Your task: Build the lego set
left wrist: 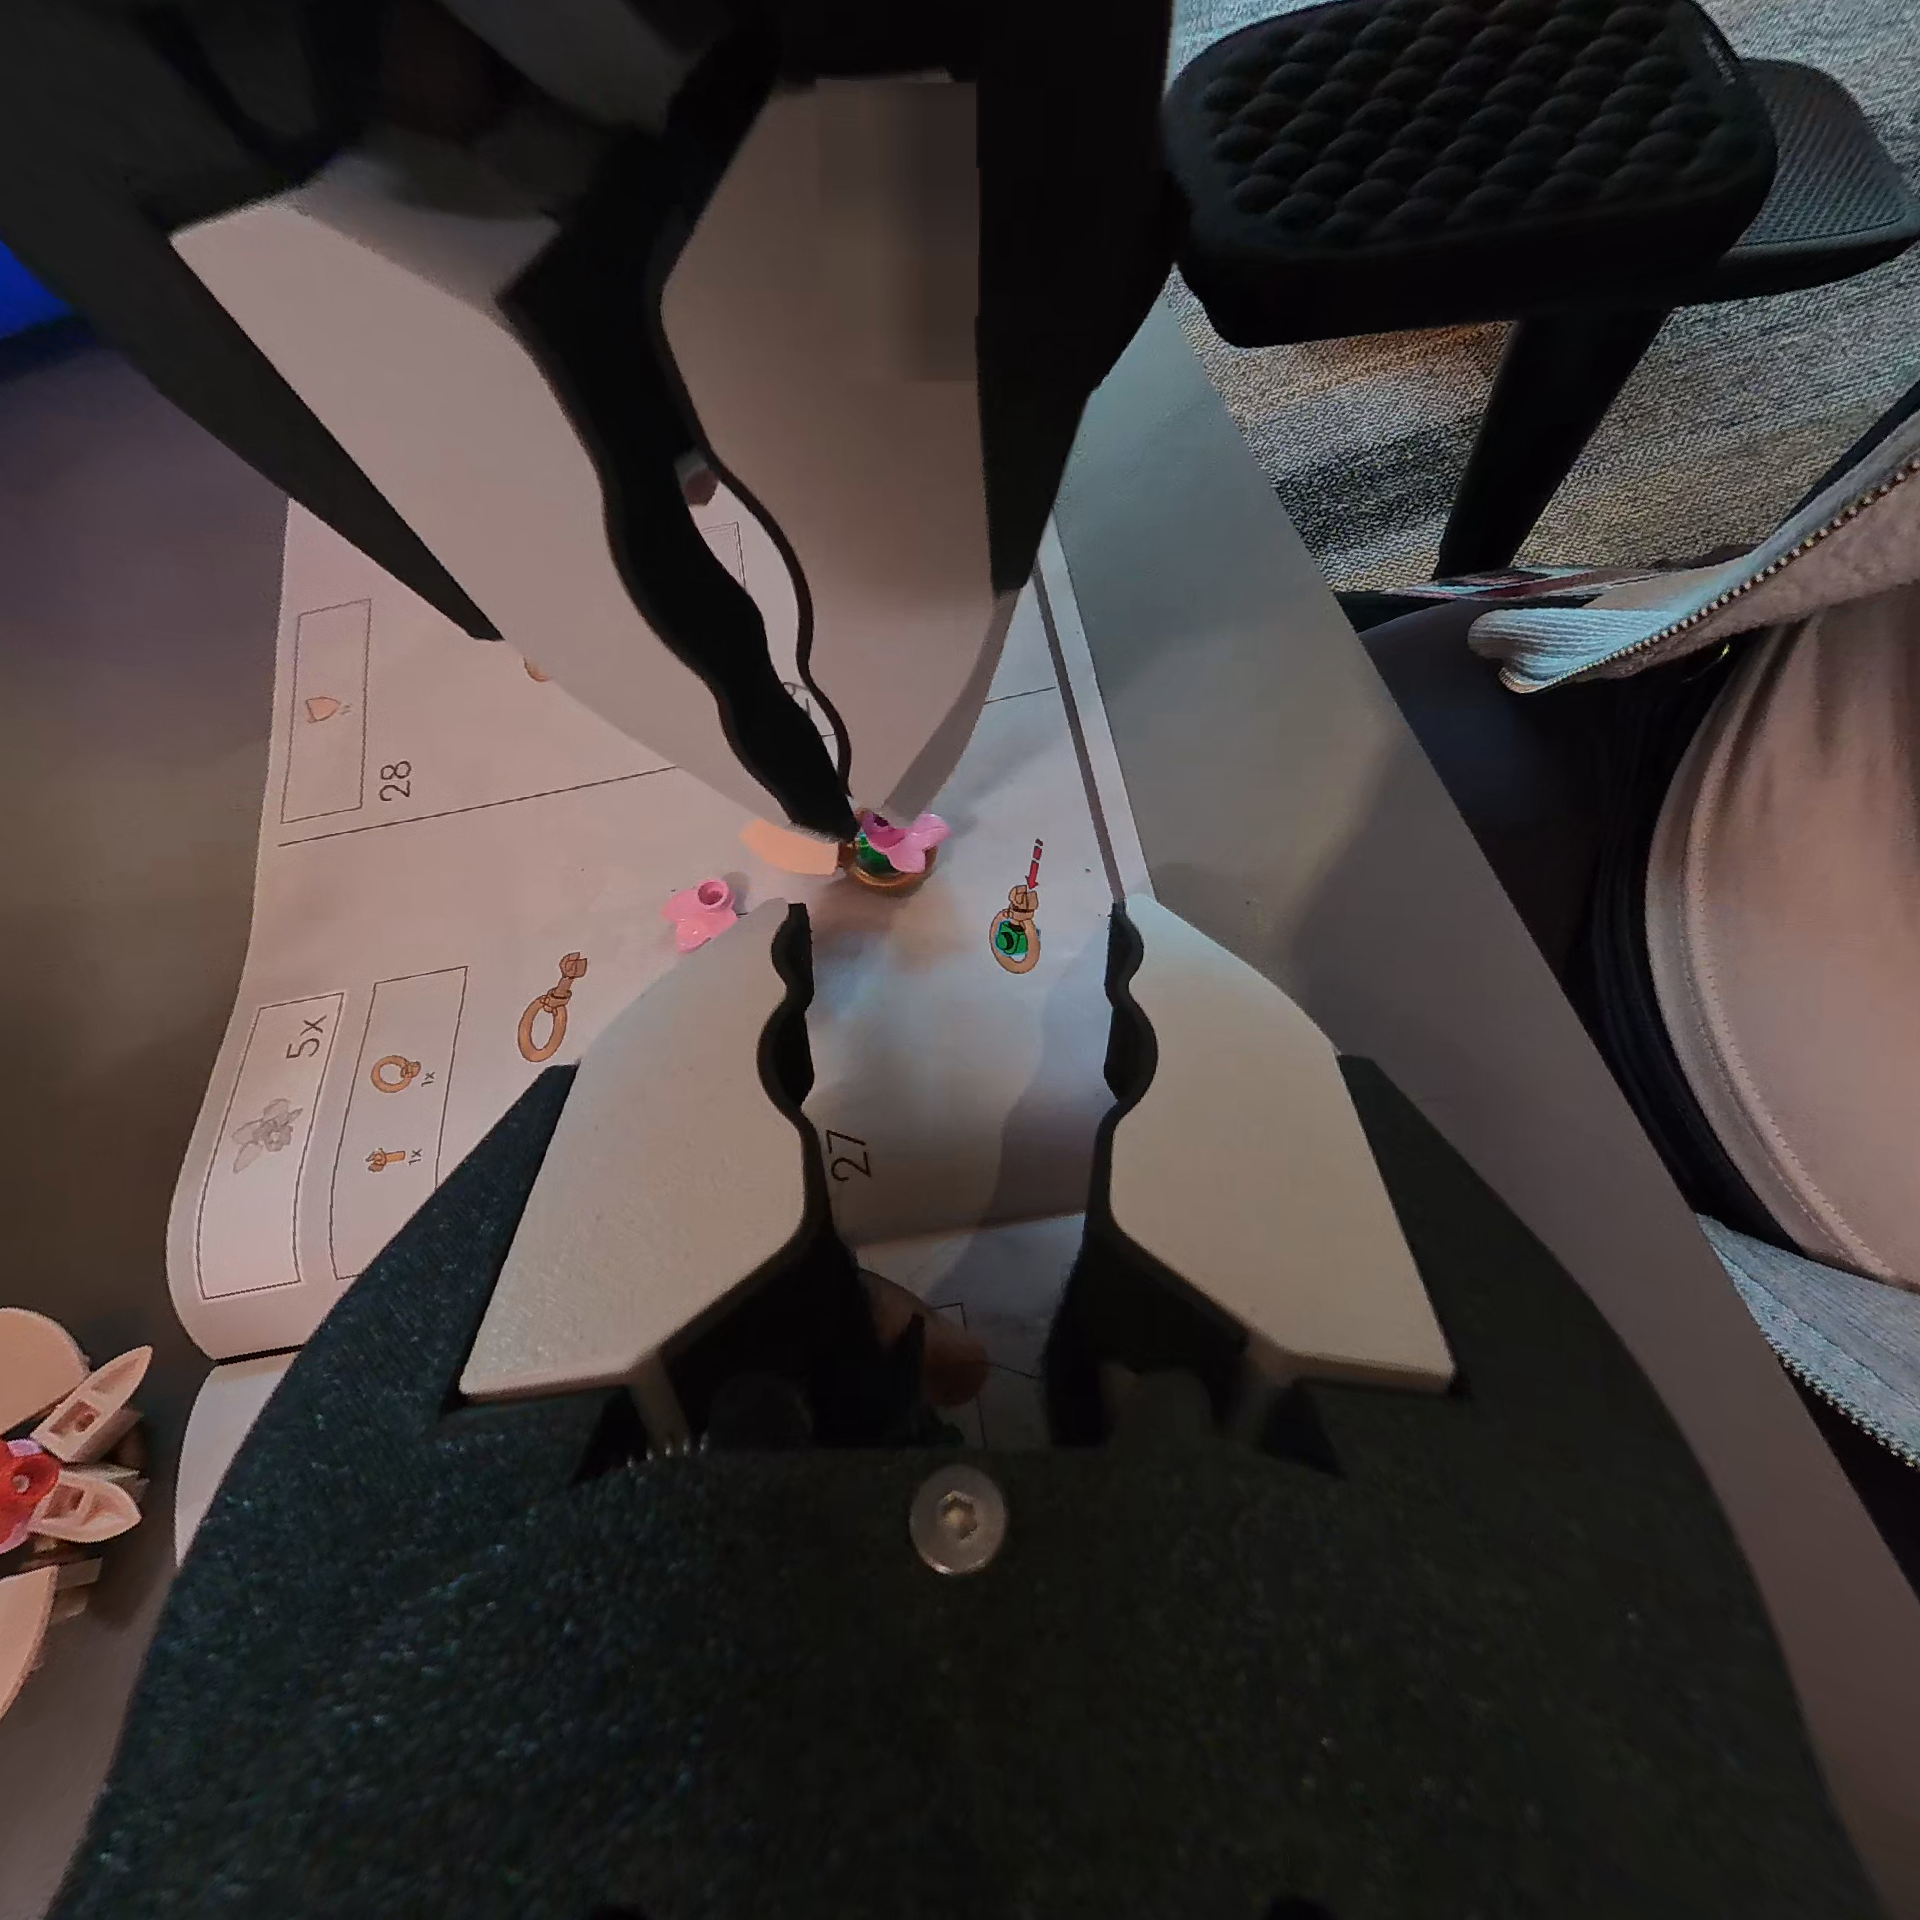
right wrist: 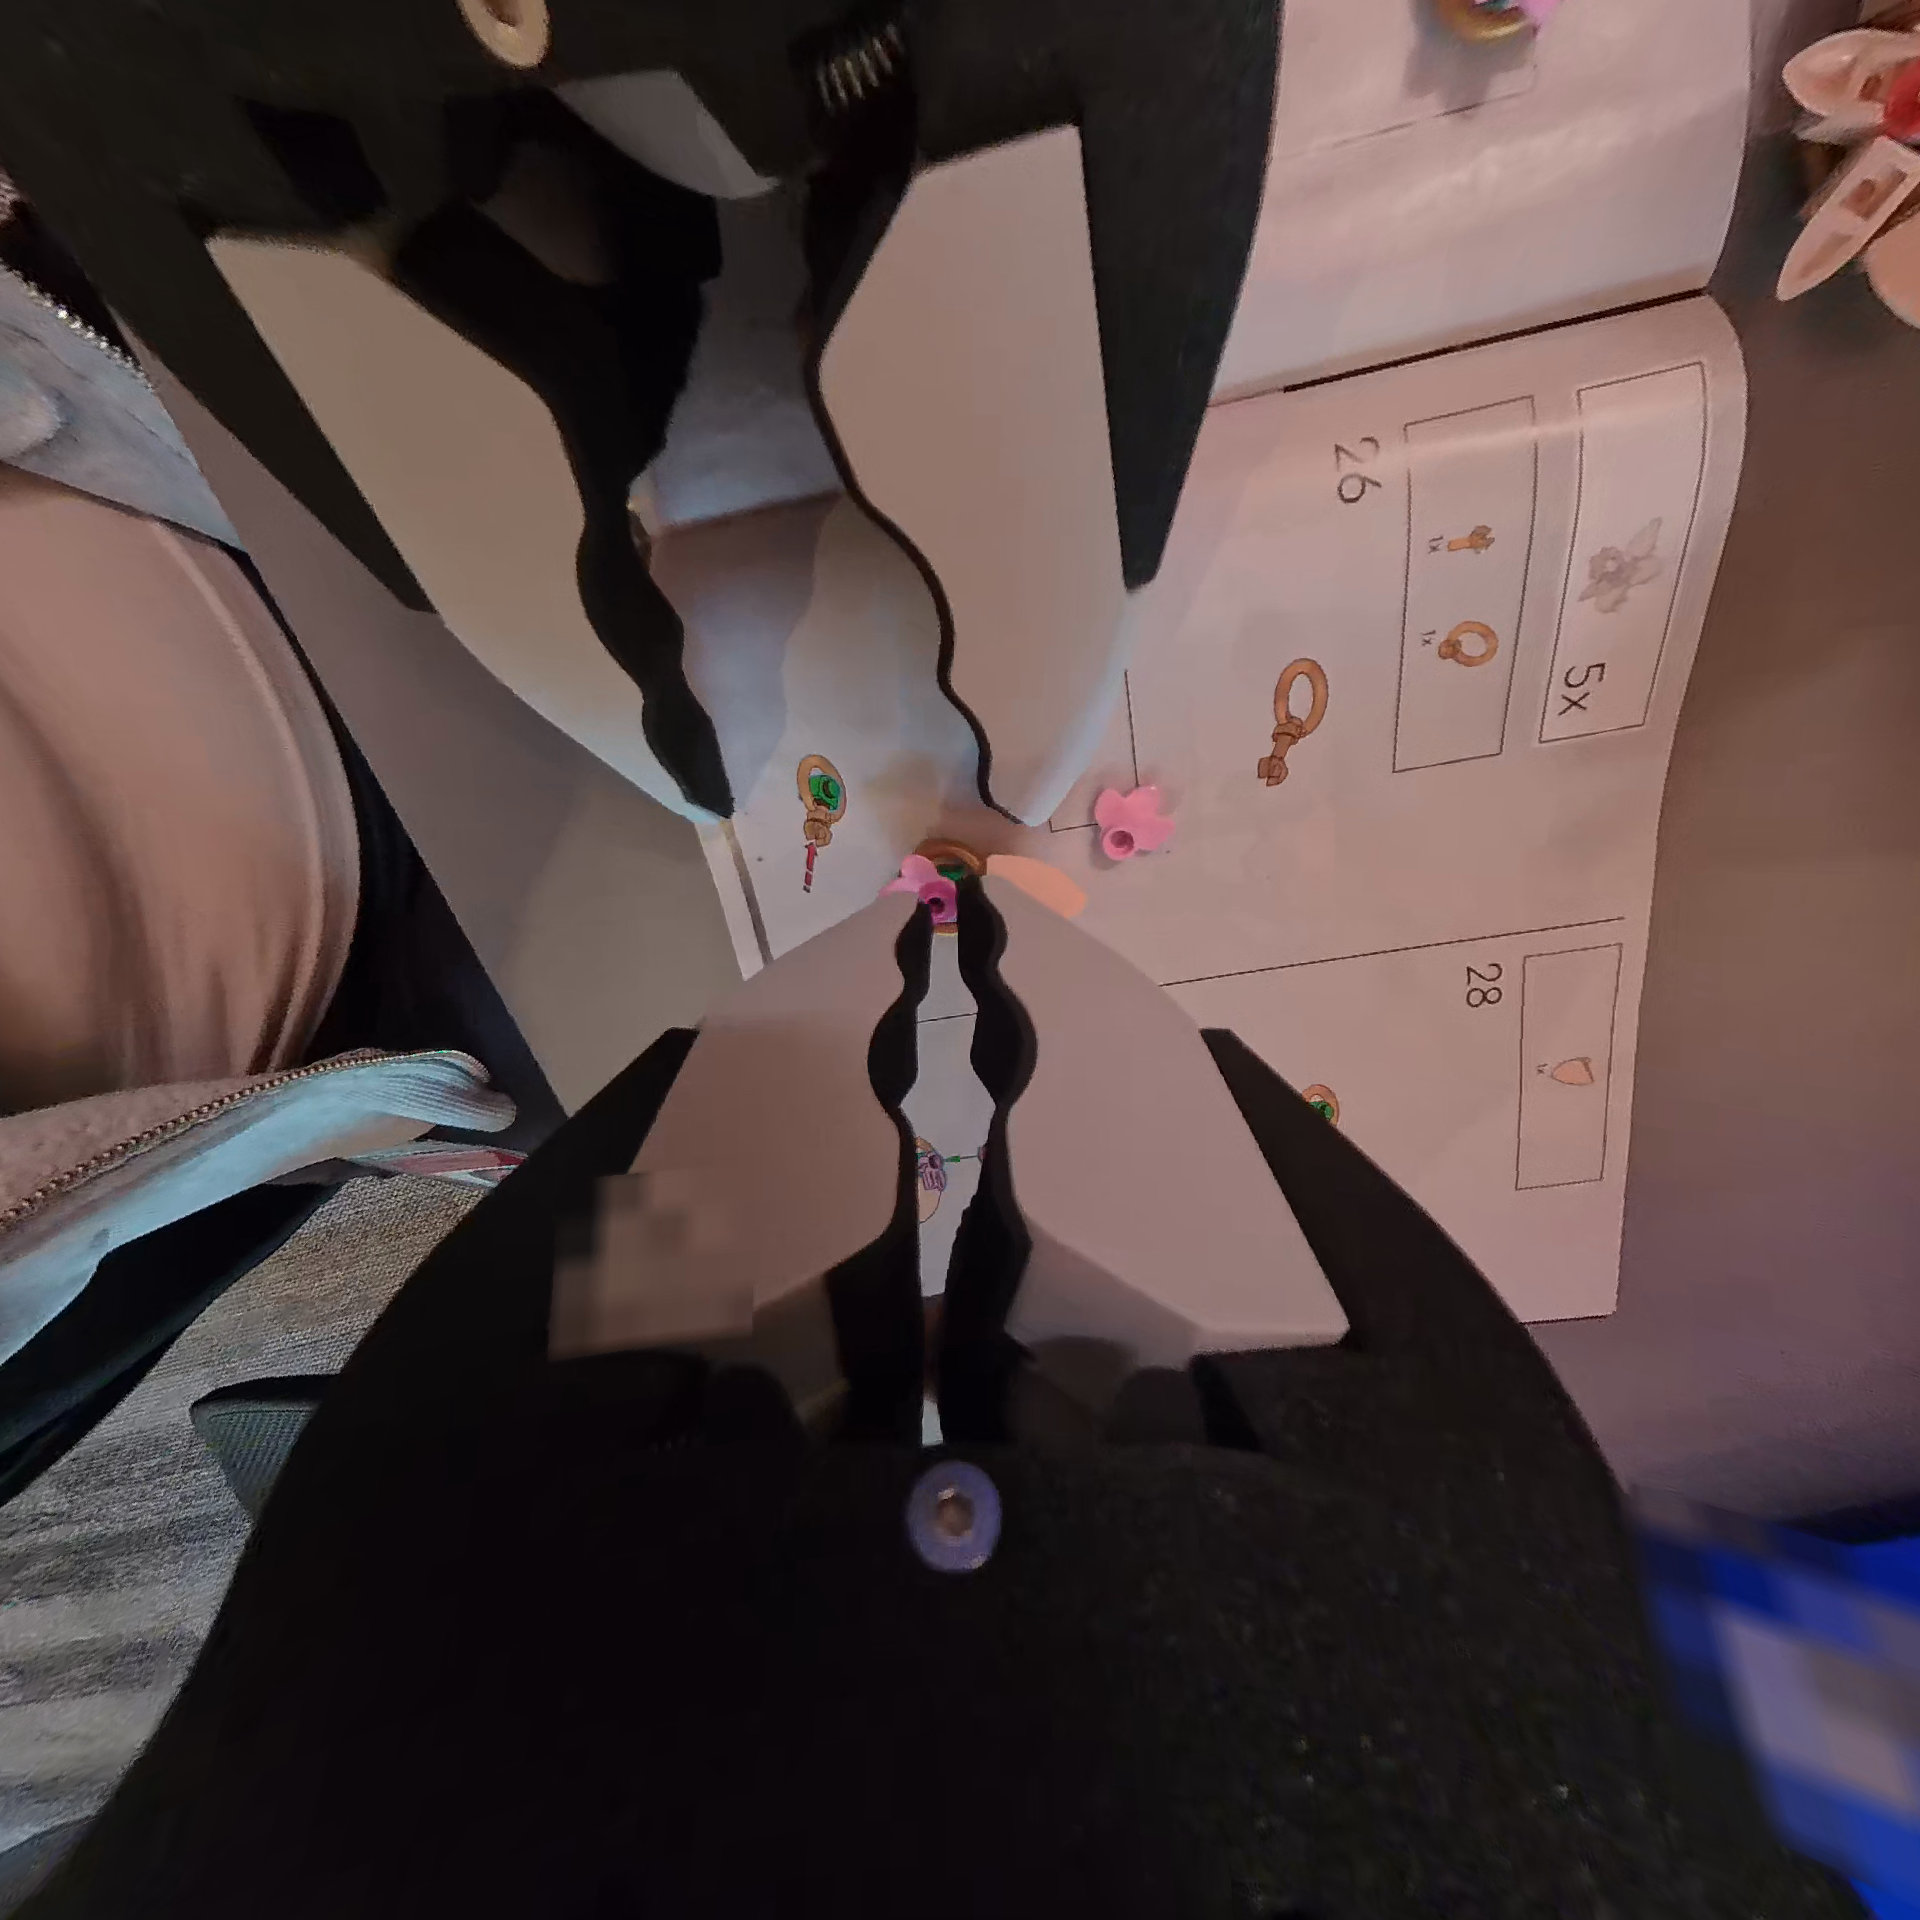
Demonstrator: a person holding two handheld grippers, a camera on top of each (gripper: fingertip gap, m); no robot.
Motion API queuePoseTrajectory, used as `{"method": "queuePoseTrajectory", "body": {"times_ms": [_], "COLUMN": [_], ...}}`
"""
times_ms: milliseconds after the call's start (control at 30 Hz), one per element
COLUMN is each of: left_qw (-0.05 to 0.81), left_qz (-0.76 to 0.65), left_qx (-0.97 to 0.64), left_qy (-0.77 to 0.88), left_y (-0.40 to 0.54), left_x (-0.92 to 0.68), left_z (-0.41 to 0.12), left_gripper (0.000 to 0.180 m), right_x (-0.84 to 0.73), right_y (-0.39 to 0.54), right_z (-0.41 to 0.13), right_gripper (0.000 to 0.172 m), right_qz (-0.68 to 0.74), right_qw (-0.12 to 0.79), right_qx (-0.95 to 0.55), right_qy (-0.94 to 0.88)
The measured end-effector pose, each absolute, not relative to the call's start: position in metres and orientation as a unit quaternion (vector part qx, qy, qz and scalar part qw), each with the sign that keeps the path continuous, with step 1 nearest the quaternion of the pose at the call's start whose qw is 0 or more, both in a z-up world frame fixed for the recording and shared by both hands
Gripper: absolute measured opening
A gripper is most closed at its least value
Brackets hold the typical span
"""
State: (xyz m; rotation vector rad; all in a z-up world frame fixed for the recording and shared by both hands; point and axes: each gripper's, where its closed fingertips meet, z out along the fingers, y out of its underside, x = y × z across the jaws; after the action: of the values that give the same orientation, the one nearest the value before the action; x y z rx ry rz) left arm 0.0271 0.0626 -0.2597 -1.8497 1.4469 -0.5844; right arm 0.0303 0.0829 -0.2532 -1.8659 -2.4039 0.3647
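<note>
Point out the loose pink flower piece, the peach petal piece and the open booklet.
Loose pink flower piece (left wrist: 701, 912), left wrist view, petals.
Peach petal piece (right wrist: 1044, 881), right wrist view, middle.
Open booklet (right wrist: 1351, 1091), right wrist view, bare page.

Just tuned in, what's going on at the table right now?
A person works two handheld grippers over an open instruction booklet. The right gripper is nearly closed around the stud of a pink flower piece, which sits on a small gold ring assembly with a green part and a peach petal. The left gripper is open just short of it. Another pink flower lies loose nearby.
</note>
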Motion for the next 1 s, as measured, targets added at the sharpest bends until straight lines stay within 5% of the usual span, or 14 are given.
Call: {"method": "queuePoseTrajectory", "body": {"times_ms": [867, 1000], "left_qw": [0.354, 0.364], "left_qz": [-0.232, -0.243], "left_qx": [-0.710, -0.710], "left_qy": [0.563, 0.552], "left_y": [0.061, 0.063], "left_x": [0.028, 0.026], "left_z": [-0.259, -0.254], "left_gripper": [0.056, 0.058], "right_x": [0.034, 0.033], "right_y": [0.082, 0.073], "right_z": [-0.256, -0.252], "right_gripper": [0.003, 0.017], "right_qz": [0.115, 0.157], "right_qw": [0.033, 0.037], "right_qx": [-0.626, -0.619], "right_qy": [-0.771, -0.769]}}
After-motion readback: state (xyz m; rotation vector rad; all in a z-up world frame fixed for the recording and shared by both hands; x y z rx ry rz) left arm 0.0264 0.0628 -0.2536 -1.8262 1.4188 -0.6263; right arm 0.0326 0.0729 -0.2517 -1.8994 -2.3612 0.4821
